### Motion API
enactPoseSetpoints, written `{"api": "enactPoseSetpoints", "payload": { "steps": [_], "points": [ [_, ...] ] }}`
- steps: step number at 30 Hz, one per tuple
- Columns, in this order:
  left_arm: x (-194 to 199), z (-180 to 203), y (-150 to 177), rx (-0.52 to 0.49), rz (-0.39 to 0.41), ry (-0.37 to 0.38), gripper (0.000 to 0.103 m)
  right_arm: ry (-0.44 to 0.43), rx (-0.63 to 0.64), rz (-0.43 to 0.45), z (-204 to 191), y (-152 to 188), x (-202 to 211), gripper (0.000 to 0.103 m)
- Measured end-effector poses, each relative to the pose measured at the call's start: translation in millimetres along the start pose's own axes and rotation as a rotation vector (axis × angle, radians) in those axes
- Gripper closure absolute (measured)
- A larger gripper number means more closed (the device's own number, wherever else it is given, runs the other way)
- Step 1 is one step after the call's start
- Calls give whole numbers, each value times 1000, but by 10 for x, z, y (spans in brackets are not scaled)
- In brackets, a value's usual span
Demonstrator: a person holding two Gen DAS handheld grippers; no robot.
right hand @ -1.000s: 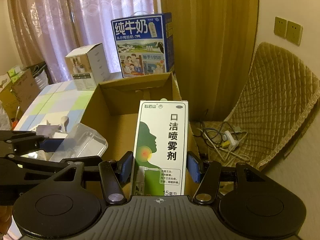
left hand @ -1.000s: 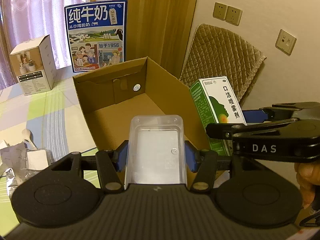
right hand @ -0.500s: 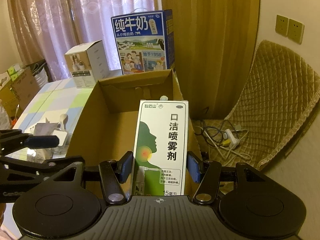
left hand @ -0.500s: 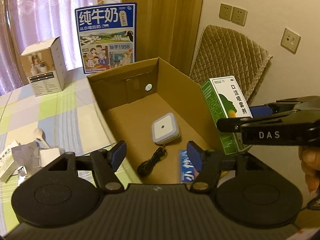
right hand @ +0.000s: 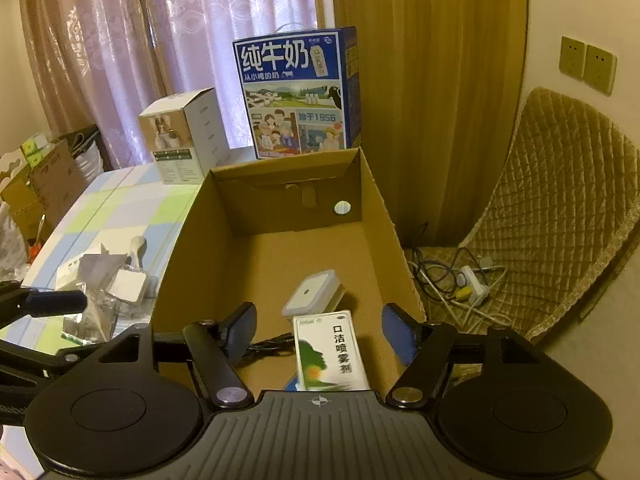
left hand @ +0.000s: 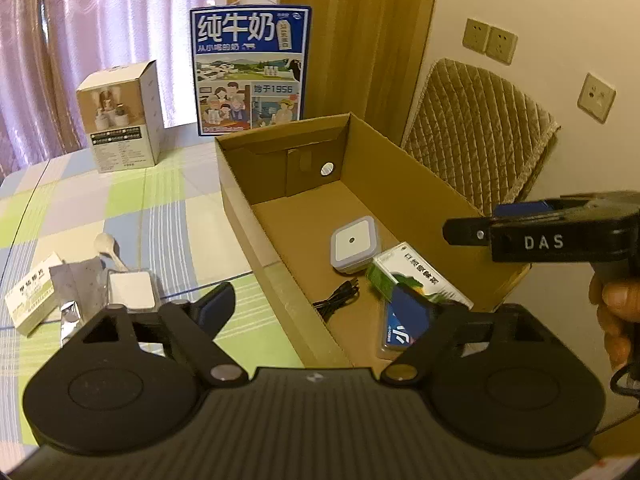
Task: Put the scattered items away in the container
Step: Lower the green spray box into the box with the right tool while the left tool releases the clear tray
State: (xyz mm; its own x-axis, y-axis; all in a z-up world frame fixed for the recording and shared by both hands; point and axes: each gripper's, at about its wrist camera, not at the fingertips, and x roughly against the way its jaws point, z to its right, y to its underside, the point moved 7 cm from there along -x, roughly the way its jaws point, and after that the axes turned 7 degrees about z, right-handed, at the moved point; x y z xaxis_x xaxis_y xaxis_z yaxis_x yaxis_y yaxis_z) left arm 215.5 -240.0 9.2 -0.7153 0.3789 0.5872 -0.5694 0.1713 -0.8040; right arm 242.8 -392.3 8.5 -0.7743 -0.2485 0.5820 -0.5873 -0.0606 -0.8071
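An open cardboard box [left hand: 240, 216] [right hand: 384, 216] stands on the checked table. Inside lie a white square plug light [left hand: 353, 243] [right hand: 314, 293], a black cable [left hand: 338, 304], a blue flat pack [left hand: 404, 320] and a green-and-white mouth spray box [left hand: 416, 276] [right hand: 330, 354], which looks blurred. My left gripper [left hand: 328, 312] is open and empty over the box's near left wall. My right gripper [right hand: 318, 332] is open and empty above the box; it also shows in the left wrist view [left hand: 540, 232]. Loose items stay on the table: a foil pouch [left hand: 76, 284], a white square [left hand: 130, 290], a spoon [left hand: 108, 248], a small medicine box [left hand: 30, 300].
A blue milk carton box [left hand: 250, 70] and a white product box [left hand: 120, 116] stand at the back of the table. A quilted chair [right hand: 560, 216] is right of the box, with a power strip and cords [right hand: 460, 280] on its seat.
My left gripper let go of a clear plastic case and opened wide. My right gripper opened and the mouth spray box dropped into the cardboard box.
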Motion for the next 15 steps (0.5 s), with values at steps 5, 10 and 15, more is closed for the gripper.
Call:
{"api": "enactPoseSetpoints", "payload": {
  "steps": [5, 10, 15],
  "points": [
    [128, -47, 44, 6, 11, -20, 10, -2, -23, -3, -19, 55, 132, 29],
    [320, -111, 116, 17, 17, -32, 5, -10, -20, -6, -141, 119, 307, 23],
    [546, -189, 214, 25, 24, -46, 3, -25, -8, -4, -316, 193, 494, 17]
  ]
}}
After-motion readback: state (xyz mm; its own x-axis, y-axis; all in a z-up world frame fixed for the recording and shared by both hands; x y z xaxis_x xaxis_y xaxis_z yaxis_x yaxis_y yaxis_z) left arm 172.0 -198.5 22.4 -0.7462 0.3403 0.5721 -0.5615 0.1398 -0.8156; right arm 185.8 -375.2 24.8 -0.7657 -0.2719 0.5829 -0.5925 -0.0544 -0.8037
